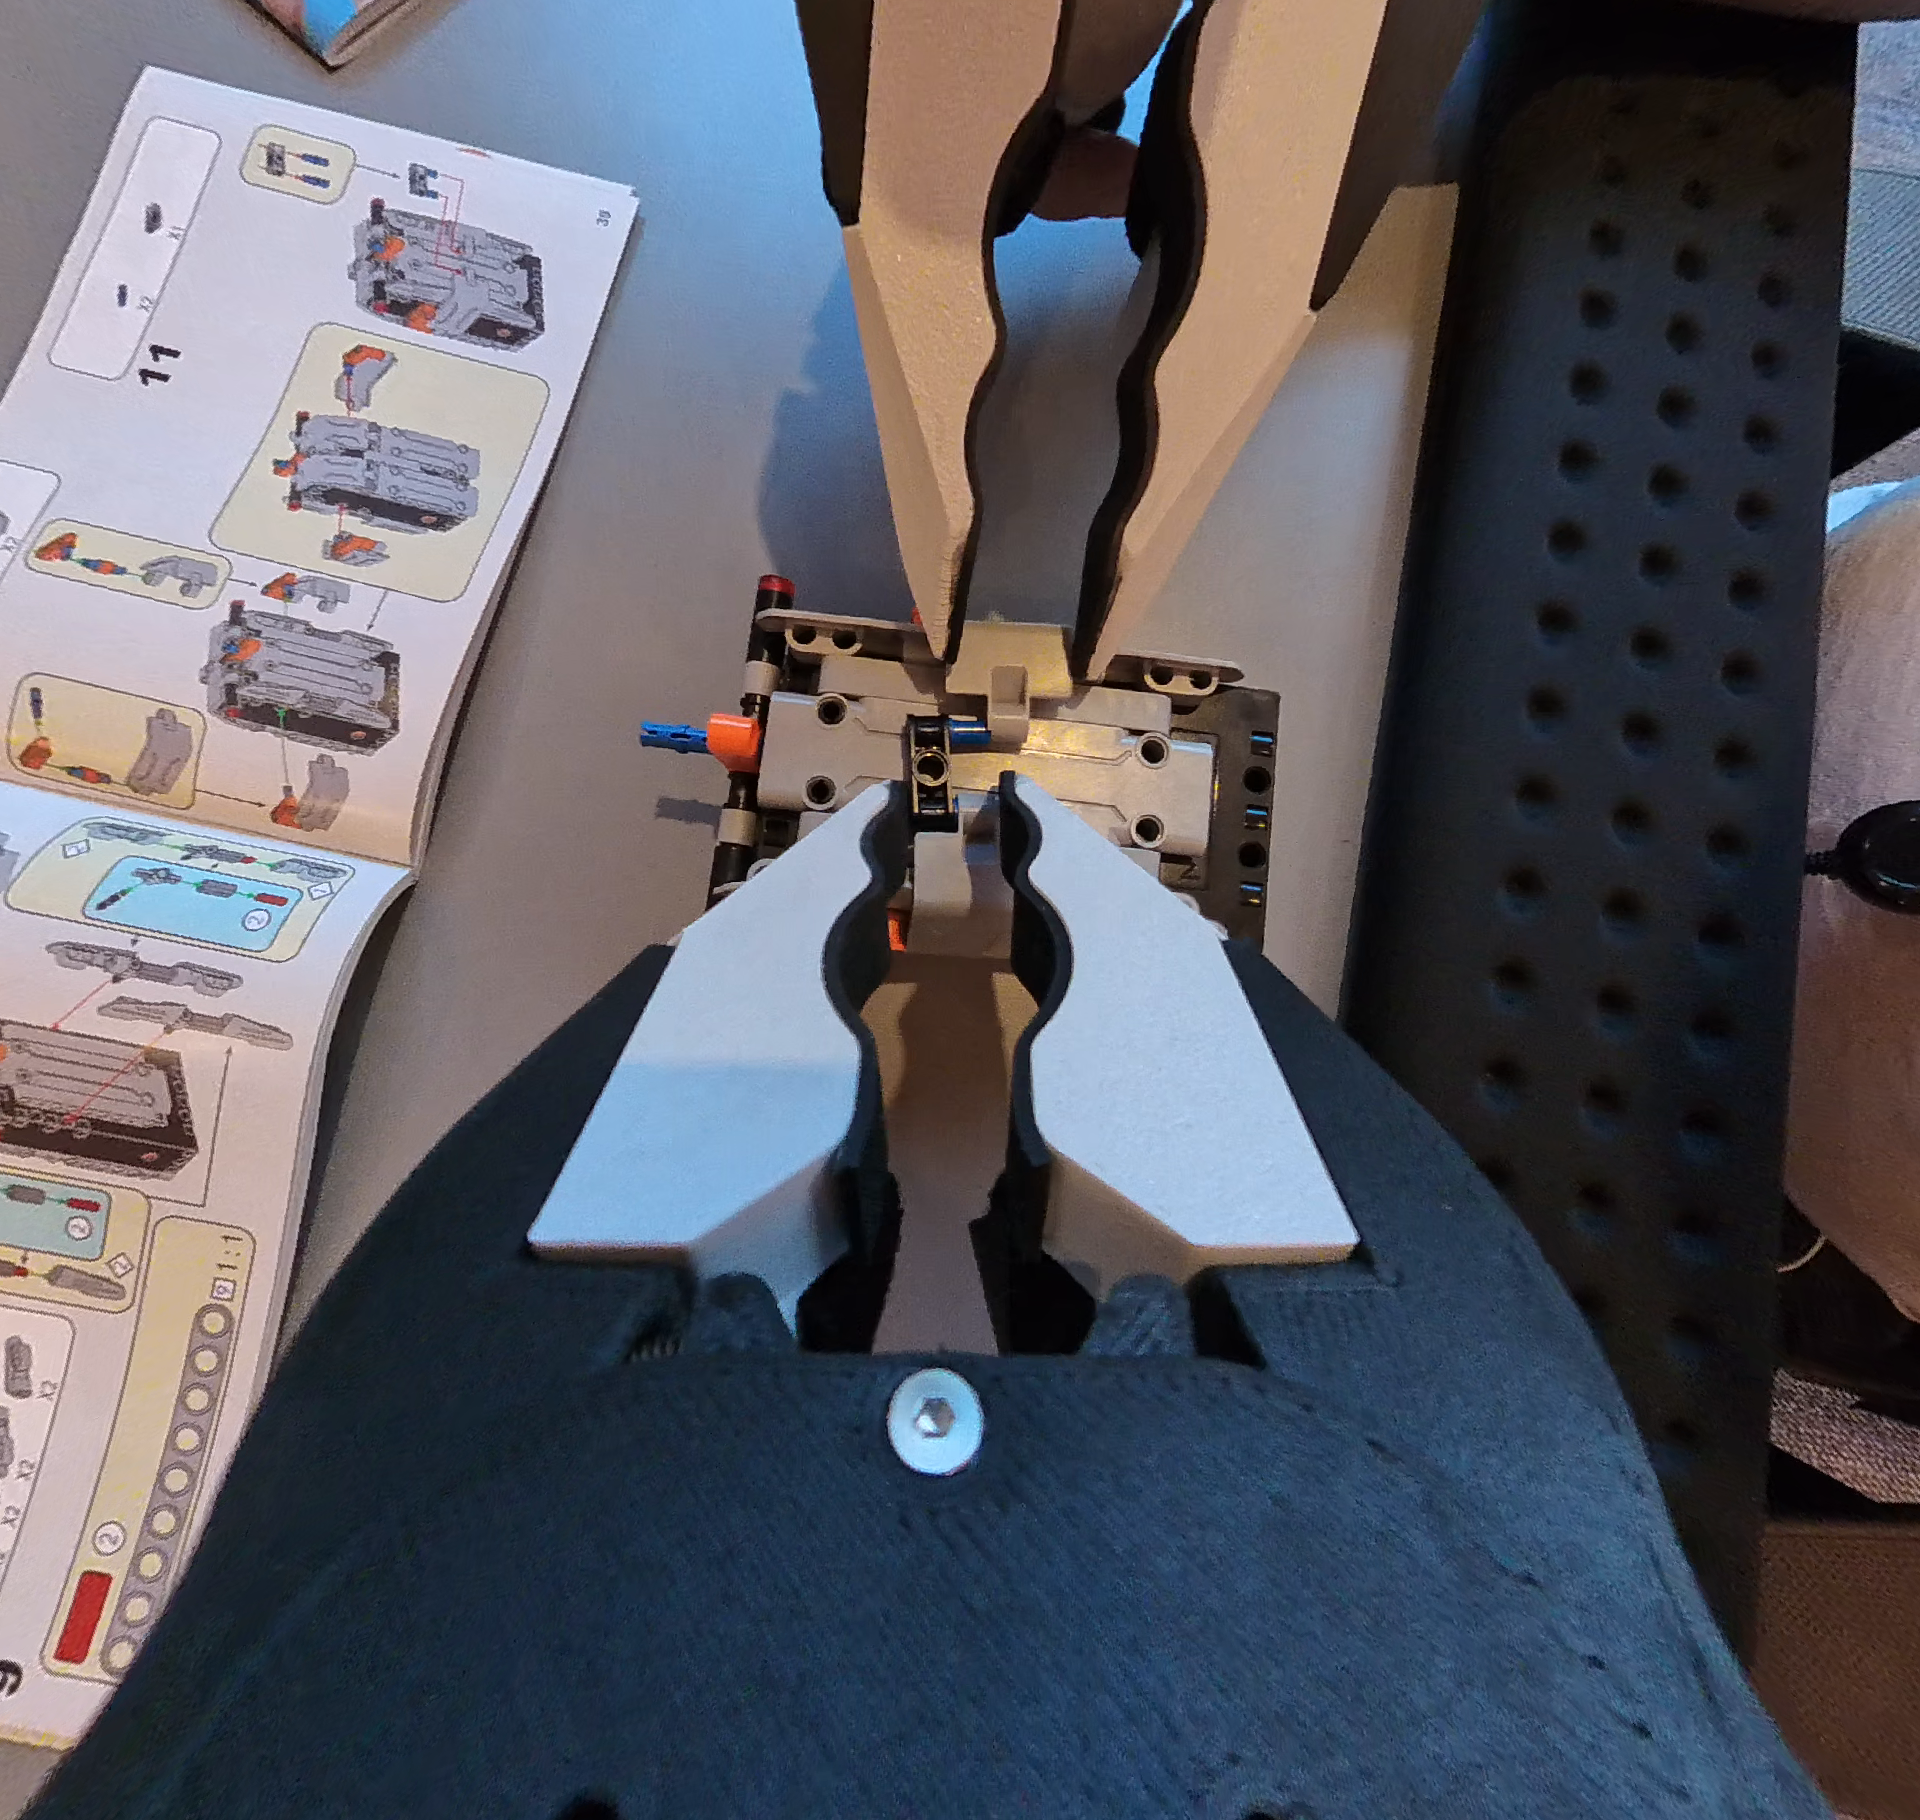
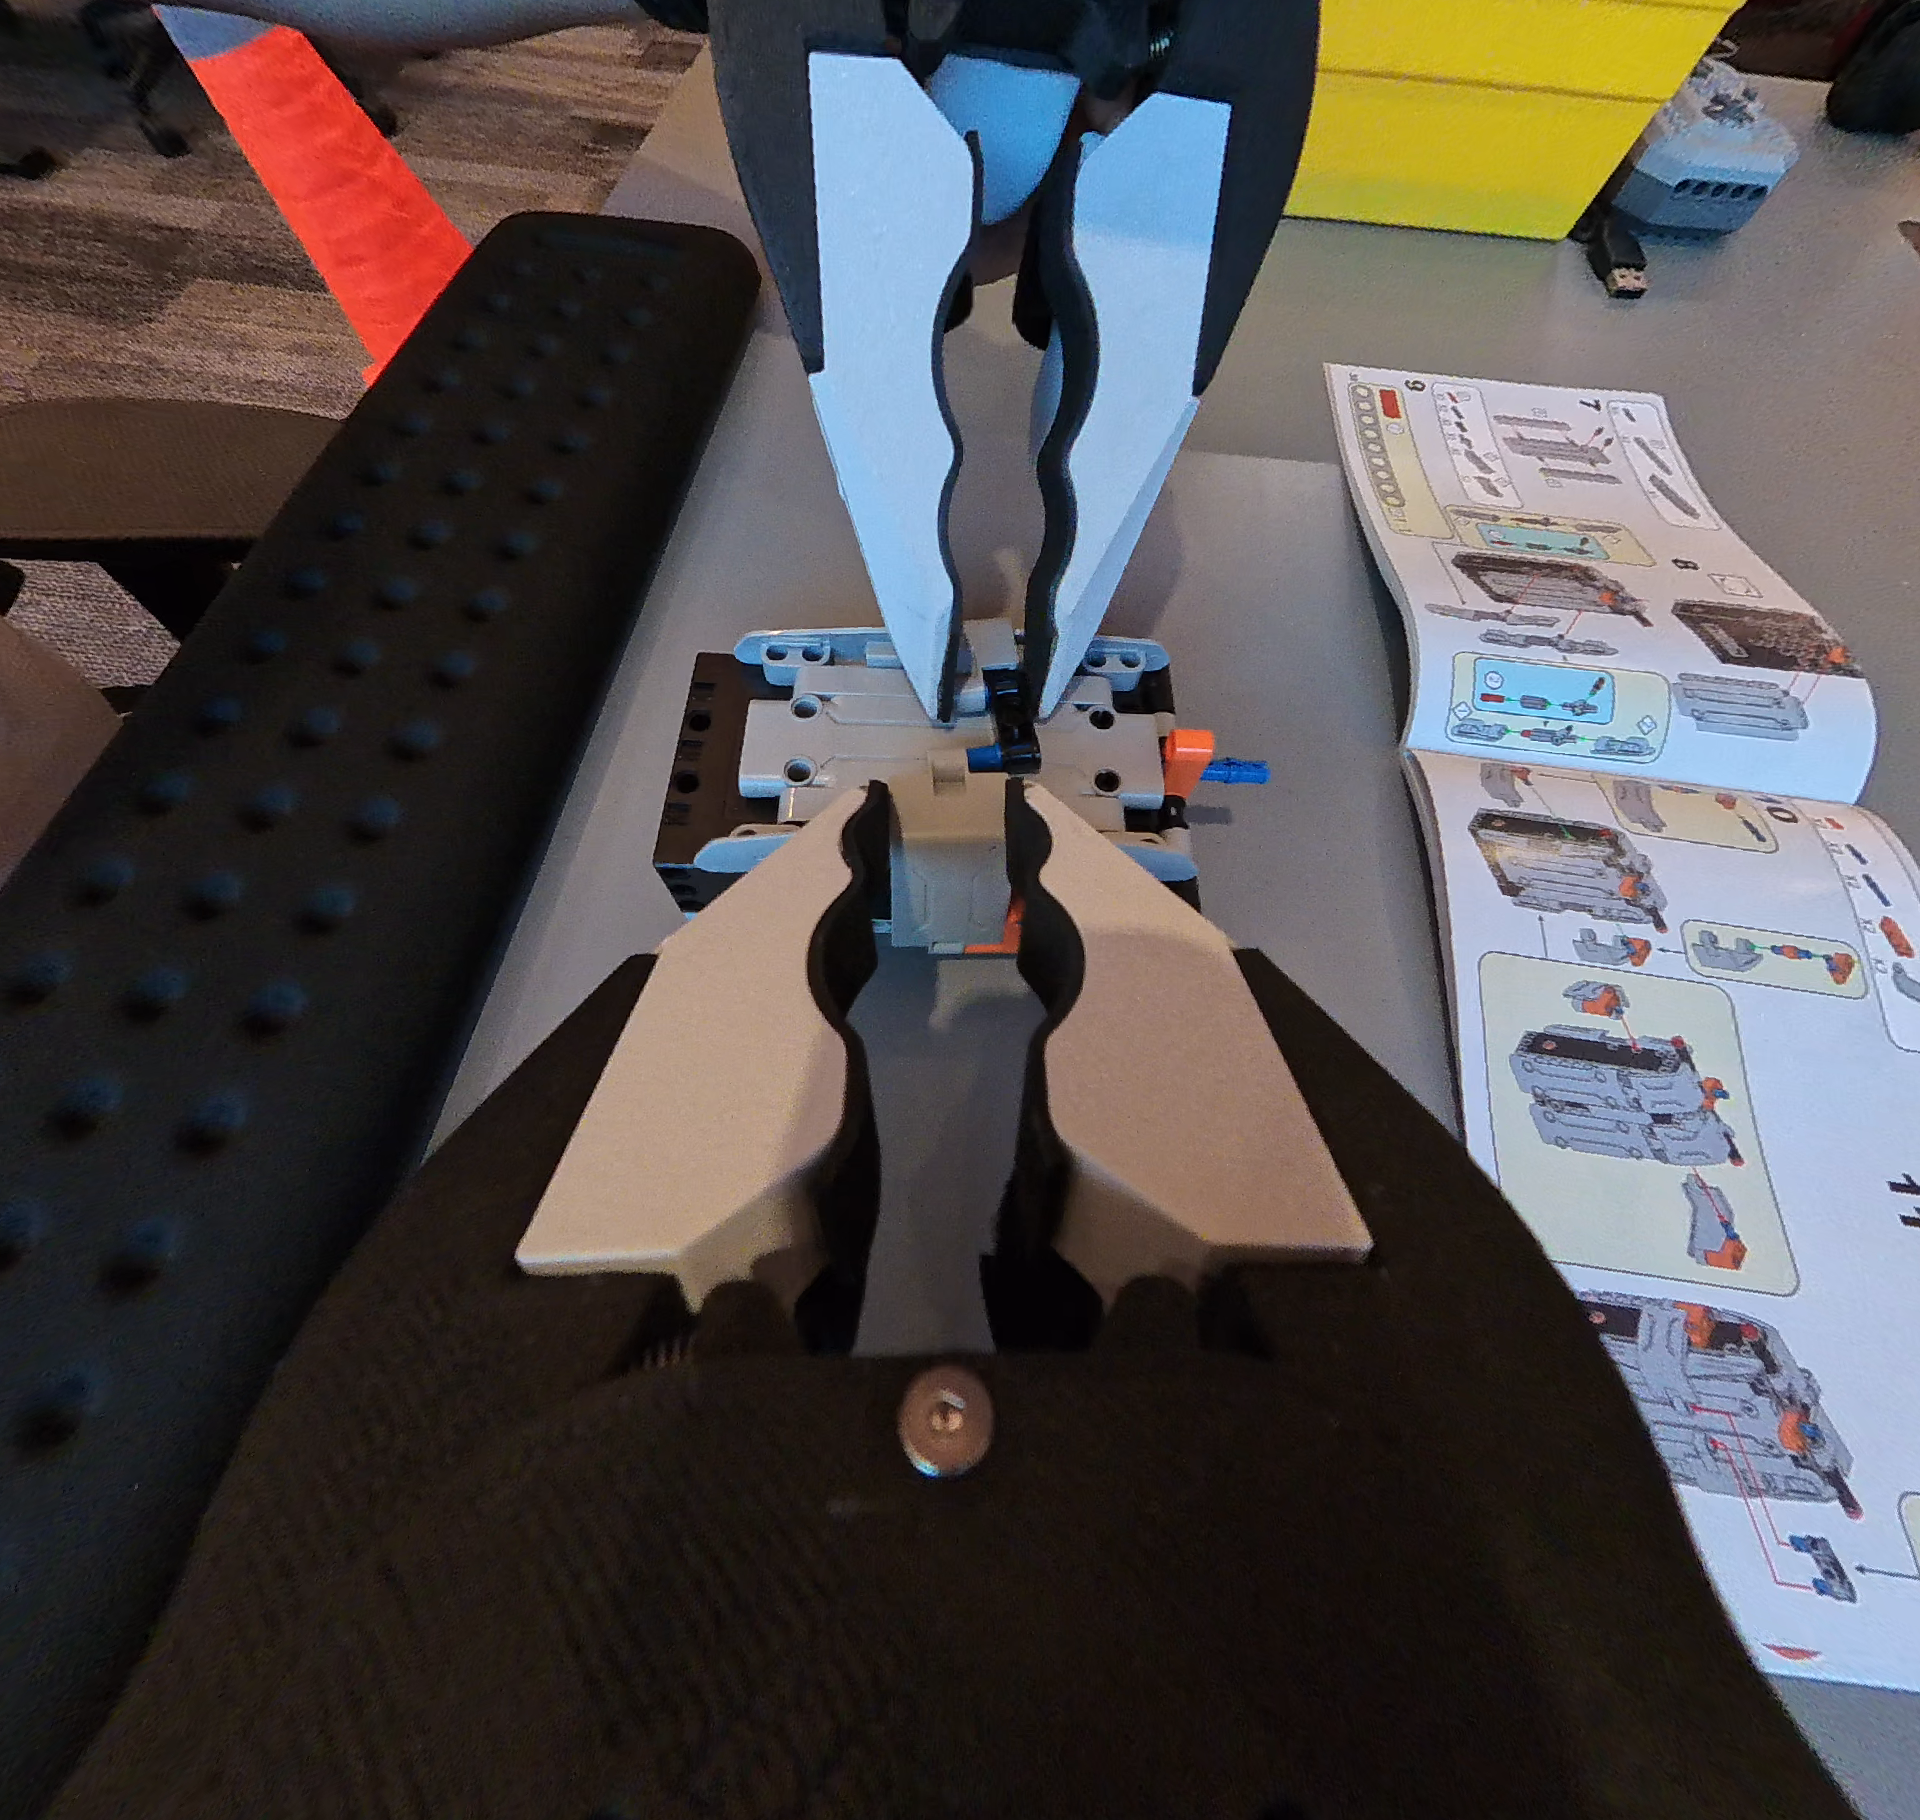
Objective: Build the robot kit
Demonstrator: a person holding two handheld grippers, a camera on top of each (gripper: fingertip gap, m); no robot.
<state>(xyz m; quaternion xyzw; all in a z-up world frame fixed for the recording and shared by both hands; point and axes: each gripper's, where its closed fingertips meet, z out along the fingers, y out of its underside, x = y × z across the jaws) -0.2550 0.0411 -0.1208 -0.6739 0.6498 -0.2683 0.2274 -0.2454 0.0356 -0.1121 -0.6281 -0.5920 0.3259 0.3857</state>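
Left hand-held gripper [image 1: 948, 802] pinches a small black pin-connector piece [image 1: 932, 768] atop the grey-and-black brick-built block assembly [image 1: 1091, 762], frame centre on grey bench [image 1: 644, 482]. Right hand-held gripper [image 2: 948, 802] clamps assembly's grey upright tab [image 2: 948, 871] from opp. side. Open instruction booklet [image 2: 1662, 939] lies at right in the right wrist view, black perforated pad [image 2: 312, 731] at left.

- Left gripper [image 1: 948, 802]: low and level, fingers [image 1: 1132, 939] parted by a narrow gap, tips pressed to either side of a grey block of the brick model [image 1: 1091, 762].
- Right gripper [image 2: 945, 802]: opposite, tip to tip with the left, fingers [image 2: 748, 949] narrowly parted, clamped on a grey block at the model's other edge.
- Both angled downward, meeting over the model.
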